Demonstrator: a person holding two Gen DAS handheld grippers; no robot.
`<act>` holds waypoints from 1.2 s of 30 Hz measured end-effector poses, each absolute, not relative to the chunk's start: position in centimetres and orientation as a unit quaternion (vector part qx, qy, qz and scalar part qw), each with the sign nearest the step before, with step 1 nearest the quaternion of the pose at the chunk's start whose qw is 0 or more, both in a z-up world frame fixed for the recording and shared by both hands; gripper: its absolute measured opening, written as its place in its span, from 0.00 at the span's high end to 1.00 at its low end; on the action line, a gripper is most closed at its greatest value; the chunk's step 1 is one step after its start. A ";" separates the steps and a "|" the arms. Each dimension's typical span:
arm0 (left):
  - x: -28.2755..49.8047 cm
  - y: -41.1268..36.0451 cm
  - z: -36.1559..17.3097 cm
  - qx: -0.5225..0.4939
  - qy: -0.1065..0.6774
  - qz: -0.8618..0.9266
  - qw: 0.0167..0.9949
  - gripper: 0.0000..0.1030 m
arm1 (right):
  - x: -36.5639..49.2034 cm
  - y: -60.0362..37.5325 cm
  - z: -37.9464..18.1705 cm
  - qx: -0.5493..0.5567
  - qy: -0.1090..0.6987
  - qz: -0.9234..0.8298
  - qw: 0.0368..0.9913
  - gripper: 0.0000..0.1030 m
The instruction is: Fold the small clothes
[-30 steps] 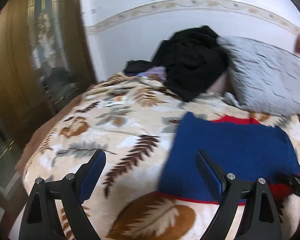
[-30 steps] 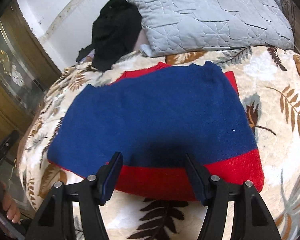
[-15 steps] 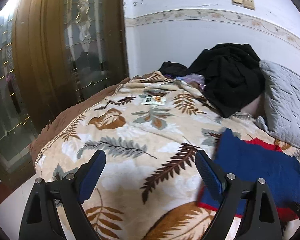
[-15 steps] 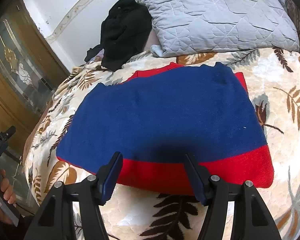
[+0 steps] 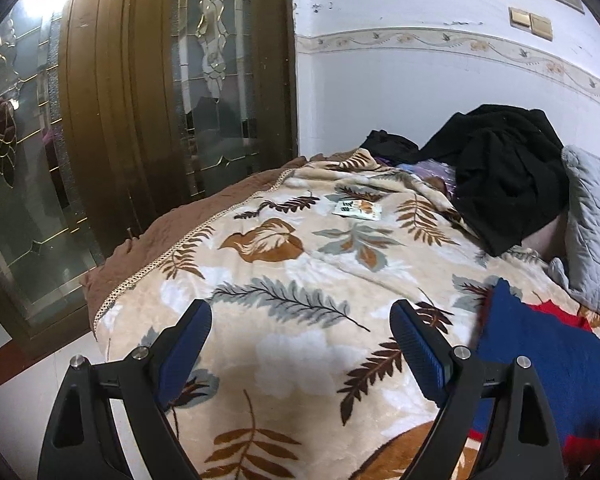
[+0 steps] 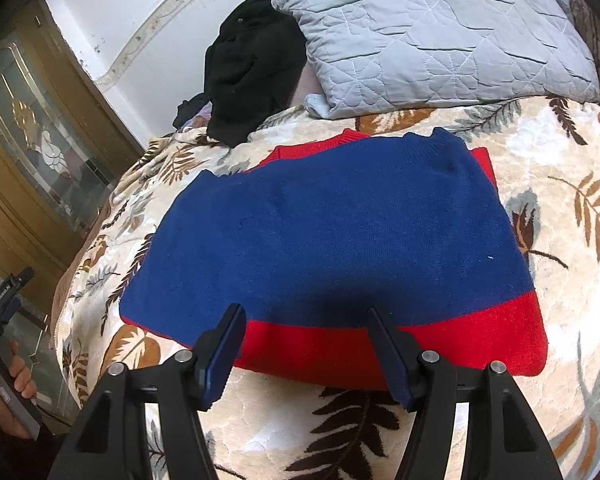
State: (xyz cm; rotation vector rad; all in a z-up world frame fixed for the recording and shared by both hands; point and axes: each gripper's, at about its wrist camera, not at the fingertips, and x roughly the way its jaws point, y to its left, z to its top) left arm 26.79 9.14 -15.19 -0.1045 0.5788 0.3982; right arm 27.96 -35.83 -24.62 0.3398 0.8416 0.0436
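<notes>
Since that folded sweater looks soft and floppy, take its red hem — both grippers gape, empty.

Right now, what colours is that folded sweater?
The sweater is navy blue with red trim, clearest from the right wrist.

Home bedroom: bed with leaf-print blanket, quilted grey pillow, glass-panelled wooden door.

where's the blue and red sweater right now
The sweater lies flat on the leaf-print blanket, centre of the right wrist view, just ahead of the open right tongs and below the grey pillow.
</notes>
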 end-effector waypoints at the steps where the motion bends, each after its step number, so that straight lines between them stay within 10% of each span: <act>1: 26.7 9.3 -15.1 -0.052 0.282 0.197 0.938 0.12 | 28.0 -35.8 -24.6 0.164 0.406 0.021 0.899 0.35; 36: 27.2 14.8 -17.0 -0.070 0.319 0.279 0.903 0.12 | 28.4 -35.4 -25.1 0.169 0.415 0.031 0.893 0.35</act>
